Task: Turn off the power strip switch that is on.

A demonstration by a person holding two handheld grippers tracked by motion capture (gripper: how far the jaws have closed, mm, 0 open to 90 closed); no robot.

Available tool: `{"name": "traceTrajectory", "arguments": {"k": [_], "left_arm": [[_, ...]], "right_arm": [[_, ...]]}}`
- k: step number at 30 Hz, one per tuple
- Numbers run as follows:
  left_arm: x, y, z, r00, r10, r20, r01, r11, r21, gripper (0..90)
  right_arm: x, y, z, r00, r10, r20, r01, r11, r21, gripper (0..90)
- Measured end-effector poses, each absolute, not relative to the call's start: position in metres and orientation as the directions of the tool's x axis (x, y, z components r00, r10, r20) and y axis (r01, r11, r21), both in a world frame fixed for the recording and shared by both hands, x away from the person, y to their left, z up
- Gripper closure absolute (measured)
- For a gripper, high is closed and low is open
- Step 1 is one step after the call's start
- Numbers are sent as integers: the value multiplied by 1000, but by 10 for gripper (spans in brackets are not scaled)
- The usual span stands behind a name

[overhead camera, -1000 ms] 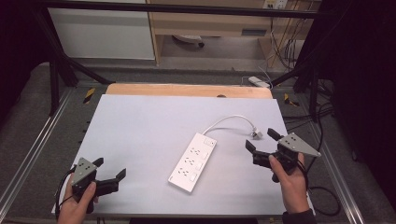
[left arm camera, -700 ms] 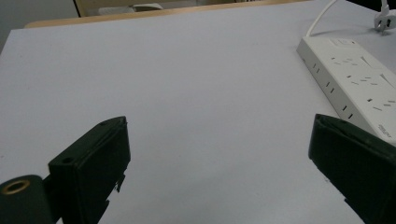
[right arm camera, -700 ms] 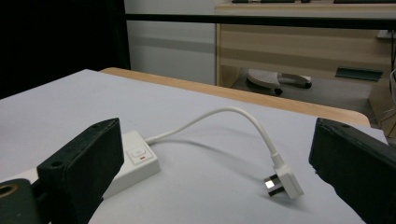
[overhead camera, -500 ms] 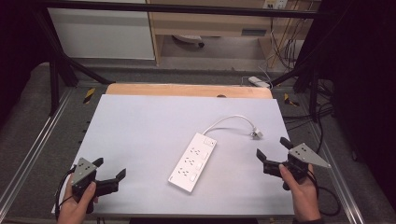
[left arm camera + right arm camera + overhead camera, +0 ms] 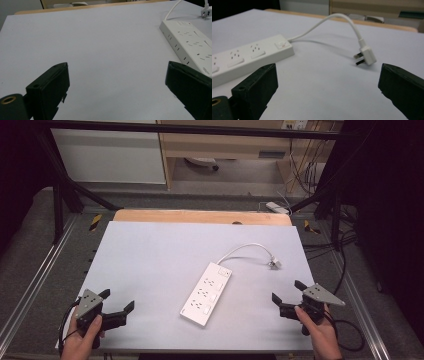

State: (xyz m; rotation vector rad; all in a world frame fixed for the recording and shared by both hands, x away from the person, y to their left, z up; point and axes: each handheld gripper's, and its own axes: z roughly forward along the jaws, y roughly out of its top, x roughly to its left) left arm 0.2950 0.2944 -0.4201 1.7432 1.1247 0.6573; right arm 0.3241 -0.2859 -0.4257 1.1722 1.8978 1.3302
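Note:
A white power strip (image 5: 206, 293) lies diagonally on the pale table (image 5: 150, 255), right of centre. Its short white cable (image 5: 240, 250) curves to a loose plug (image 5: 273, 263) resting on the table. My left gripper (image 5: 117, 300) sits at the near left corner, open and holding nothing, well left of the strip. My right gripper (image 5: 286, 291) is open near the front right edge, below the plug. In the left gripper view the strip (image 5: 192, 45) lies beyond the right jaw of the gripper (image 5: 117, 64). The right gripper view has the plug (image 5: 367, 56) and strip (image 5: 244, 57) ahead of the open gripper (image 5: 328, 66).
A wooden board (image 5: 200, 216) runs along the table's far edge. Metal frame rails (image 5: 45, 270) flank both sides. Beyond the far right corner, on the floor, lie a white adapter (image 5: 276, 207) and loose cables (image 5: 320, 245).
My right gripper has drawn back toward the front right edge, away from the plug, staying open. The left gripper and the power strip have not moved.

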Motion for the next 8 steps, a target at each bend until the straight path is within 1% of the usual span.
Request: {"name": "traceTrajectory", "arguments": {"k": [3, 8], "left_arm": [[295, 294, -420, 439, 898, -45, 402, -151, 903, 53], [295, 292, -420, 447, 894, -41, 403, -161, 901, 53]], "right_arm": [[327, -282, -434, -501, 864, 51, 371, 161, 914, 36], [337, -266, -448, -561, 824, 83, 411, 190, 891, 44]]}}
